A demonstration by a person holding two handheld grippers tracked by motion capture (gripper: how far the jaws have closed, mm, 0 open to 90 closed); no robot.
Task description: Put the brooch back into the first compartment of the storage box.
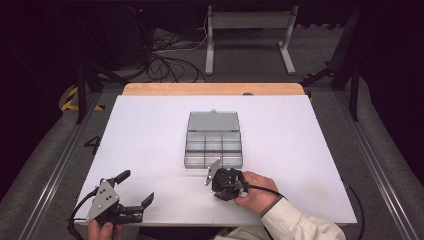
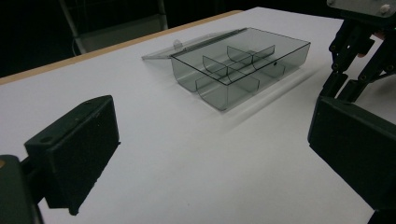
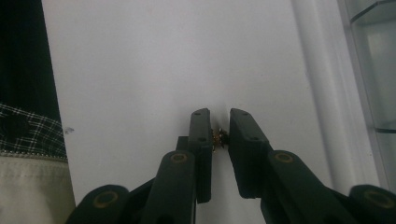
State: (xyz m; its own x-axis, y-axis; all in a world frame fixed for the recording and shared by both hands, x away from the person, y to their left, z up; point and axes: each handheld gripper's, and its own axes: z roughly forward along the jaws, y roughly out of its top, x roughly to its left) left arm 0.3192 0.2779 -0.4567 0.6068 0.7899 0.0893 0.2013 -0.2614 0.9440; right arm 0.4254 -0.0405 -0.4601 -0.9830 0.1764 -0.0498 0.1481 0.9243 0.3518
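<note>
A small brass-coloured part (image 3: 217, 136) is being pinched between the pads of the right claw (image 3: 219, 135), down at the white tabletop (image 1: 150, 135), just in front of the near edge of the compartment box (image 1: 214, 146). In the right claw's view the jaws are being seen nearly pressed together, with the tiny part filling the narrow gap; its shape is too small to be told.

The key relation: the box is lying straight ahead of and just beyond the right claw (image 1: 212, 175), away from the person, with its clear lid (image 1: 213, 121) folded open and flat at the far side. The box's long axis, lid included, is running away from the person; the rows of compartments are running across. The nearest row is being judged the closest drop spot, so a short lift and forward carry over the near wall is probably being called for.

The right claw is by far the nearer to the box. The left claw (image 1: 135, 187) is being held spread wide and empty at the near left corner of the tabletop, well apart from the box (image 2: 240, 65), pointing toward it.
</note>
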